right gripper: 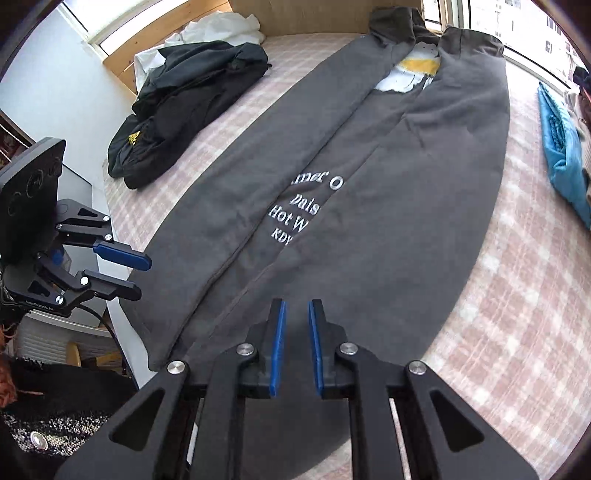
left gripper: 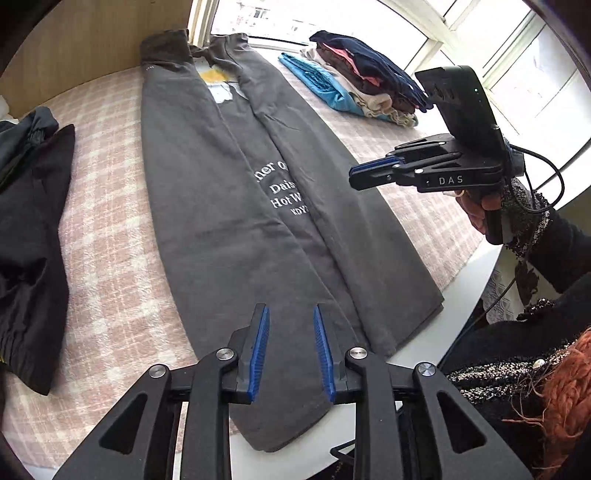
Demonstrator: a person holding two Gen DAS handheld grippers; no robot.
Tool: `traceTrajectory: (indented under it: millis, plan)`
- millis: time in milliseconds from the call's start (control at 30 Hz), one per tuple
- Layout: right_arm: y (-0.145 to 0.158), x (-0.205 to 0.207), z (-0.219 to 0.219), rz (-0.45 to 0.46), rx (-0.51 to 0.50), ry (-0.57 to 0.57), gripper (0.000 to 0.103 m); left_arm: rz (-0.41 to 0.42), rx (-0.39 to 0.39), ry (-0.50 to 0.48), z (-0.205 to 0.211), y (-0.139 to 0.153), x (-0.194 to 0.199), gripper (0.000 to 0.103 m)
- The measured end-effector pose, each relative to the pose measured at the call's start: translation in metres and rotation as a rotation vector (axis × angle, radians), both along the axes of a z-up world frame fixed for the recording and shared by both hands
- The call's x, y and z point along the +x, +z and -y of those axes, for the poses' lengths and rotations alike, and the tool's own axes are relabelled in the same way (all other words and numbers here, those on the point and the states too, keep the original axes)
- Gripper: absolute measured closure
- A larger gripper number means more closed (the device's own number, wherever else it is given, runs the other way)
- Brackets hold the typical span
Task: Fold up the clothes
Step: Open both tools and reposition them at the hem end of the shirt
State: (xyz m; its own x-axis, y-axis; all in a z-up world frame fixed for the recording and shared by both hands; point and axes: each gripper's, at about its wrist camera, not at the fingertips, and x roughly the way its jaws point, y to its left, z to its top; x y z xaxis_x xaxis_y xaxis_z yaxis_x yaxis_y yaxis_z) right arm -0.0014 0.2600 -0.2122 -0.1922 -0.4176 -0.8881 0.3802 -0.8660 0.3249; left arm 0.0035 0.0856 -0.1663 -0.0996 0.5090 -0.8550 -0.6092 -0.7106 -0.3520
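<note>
A dark grey sweatshirt [left gripper: 221, 221] [right gripper: 388, 221] with white lettering lies flat on the bed. Both its sides are folded in to the middle, leaving a long narrow strip. My left gripper [left gripper: 291, 308] hovers over the near hem, and its blue pads stand apart with nothing between them. In the right wrist view the left gripper [right gripper: 142, 277] sits at the hem's left corner, near the bed edge. My right gripper [right gripper: 297, 302] hangs over the hem further right, showing a narrow empty gap between its pads. The left wrist view shows the right gripper [left gripper: 360, 177] above the sweatshirt's right edge, held by a hand [left gripper: 476, 210].
The bed has a pink checked cover [left gripper: 110, 258]. A pile of black clothes [left gripper: 33, 221] [right gripper: 192, 96] lies to the left, with white cloth [right gripper: 221, 29] behind it. A stack of folded clothes [left gripper: 362, 77] sits at the far right by the window. The bed's white edge [left gripper: 461, 295] runs along the near side.
</note>
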Motion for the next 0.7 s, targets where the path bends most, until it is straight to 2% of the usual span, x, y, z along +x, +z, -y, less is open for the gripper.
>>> traceTrajectory:
  millis: [67,100,167,200,267,333,367,433,500,600,700]
  plan:
    - [0.003,0.029,0.001,-0.028,0.012,-0.059,0.087,0.018,-0.012,-0.063,-0.010,-0.015,0.009,0.079]
    - [0.007,0.039,0.000,-0.011,0.044,-0.076,0.086,0.026,-0.009,-0.083,-0.011,-0.019,0.011,0.079]
    - [0.022,0.060,-0.007,-0.005,0.102,-0.156,0.086,0.013,0.000,-0.099,-0.002,-0.016,0.016,0.079]
    - [0.030,0.070,-0.014,-0.011,0.119,-0.213,0.086,0.005,-0.004,-0.090,0.007,-0.013,0.018,0.079]
    - [0.043,0.091,-0.030,-0.030,0.111,-0.356,0.077,0.007,-0.009,-0.054,0.029,-0.008,0.021,0.069]
    - [0.050,0.108,-0.038,-0.056,0.169,-0.463,0.060,0.053,0.008,0.022,0.051,-0.009,0.020,0.065]
    - [0.050,0.114,-0.041,-0.062,0.209,-0.500,0.060,0.076,0.014,0.054,0.058,-0.012,0.020,0.065]
    - [0.050,0.123,-0.046,-0.060,0.237,-0.545,0.060,0.105,0.009,0.106,0.067,-0.017,0.020,0.064]
    - [0.048,0.124,-0.051,-0.050,0.205,-0.566,0.060,0.106,-0.008,0.137,0.069,-0.021,0.020,0.064]
    - [0.041,0.118,-0.050,-0.005,0.195,-0.559,0.059,0.116,-0.019,0.148,0.063,-0.028,0.020,0.064]
    - [0.045,0.116,-0.045,-0.018,0.213,-0.524,0.059,0.110,-0.043,0.147,0.058,-0.029,0.022,0.060]
